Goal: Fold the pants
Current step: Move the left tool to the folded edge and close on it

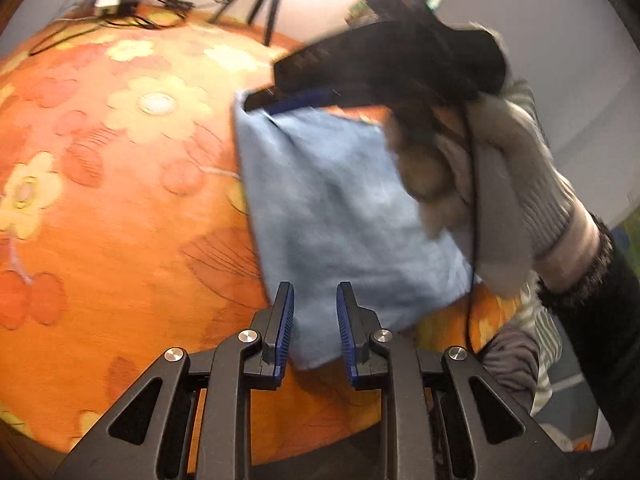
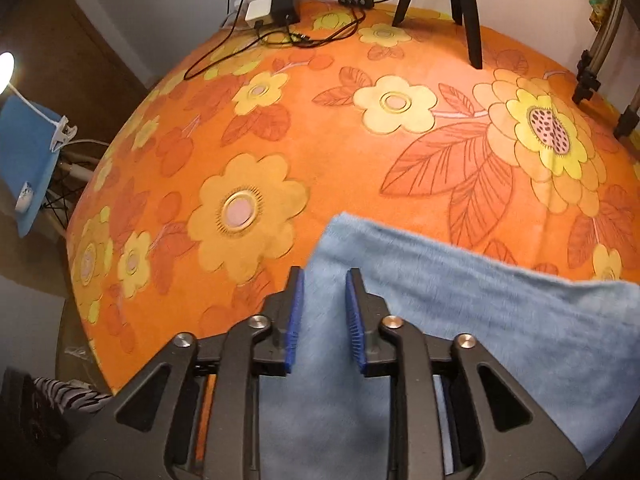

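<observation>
Blue pants [image 2: 460, 312] on orange cloth [image 2: 280, 152] | both grippers [image 1: 314, 320] [image 2: 324, 312] narrowly parted, apparently gripping nothing

I log: orange flowered tabletop [image 2: 360, 184]; white power strip [image 2: 264, 8] with black cables at far edge; black tripod legs [image 2: 468, 12]; blue mat [image 2: 24, 152] off-table

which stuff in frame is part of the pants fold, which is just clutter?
Job:
- light blue pants
- left tool
- right tool
- orange flowered cloth as the folding surface

Clutter:
- power adapters and cables at the far edge
- black tripod legs
- clip lamp, off the surface
</observation>
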A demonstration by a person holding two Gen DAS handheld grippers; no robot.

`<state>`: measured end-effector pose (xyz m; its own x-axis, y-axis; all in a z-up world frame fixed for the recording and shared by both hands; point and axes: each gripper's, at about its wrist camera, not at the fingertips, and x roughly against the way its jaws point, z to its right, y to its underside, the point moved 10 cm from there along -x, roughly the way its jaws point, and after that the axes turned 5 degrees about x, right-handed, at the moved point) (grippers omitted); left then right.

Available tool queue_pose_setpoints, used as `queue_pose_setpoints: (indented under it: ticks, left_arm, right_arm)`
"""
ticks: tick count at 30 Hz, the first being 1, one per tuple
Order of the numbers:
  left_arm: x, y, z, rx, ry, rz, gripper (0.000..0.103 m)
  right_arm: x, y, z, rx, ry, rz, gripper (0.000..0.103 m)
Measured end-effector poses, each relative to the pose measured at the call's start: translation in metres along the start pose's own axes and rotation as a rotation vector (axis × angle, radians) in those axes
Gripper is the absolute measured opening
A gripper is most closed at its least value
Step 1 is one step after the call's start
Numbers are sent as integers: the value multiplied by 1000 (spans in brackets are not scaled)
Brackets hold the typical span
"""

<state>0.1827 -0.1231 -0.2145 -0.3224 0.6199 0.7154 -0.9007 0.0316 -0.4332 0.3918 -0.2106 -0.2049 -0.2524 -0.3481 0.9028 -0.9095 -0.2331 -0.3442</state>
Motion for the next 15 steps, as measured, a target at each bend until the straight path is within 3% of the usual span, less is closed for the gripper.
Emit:
queue_pose_setpoints:
  ticks: [7, 13, 15]
  left_arm:
    - [12, -7, -22, 96, -3, 34, 20]
    - [13, -15, -13, 94, 4, 53, 20]
    - [11, -18, -6, 79, 3, 52, 27]
  right_arm:
    - [-10, 7, -15, 42, 115, -124, 29]
    - [-27, 10, -19, 87, 239, -198, 31]
    - [-28, 10, -20, 104, 266, -205, 31]
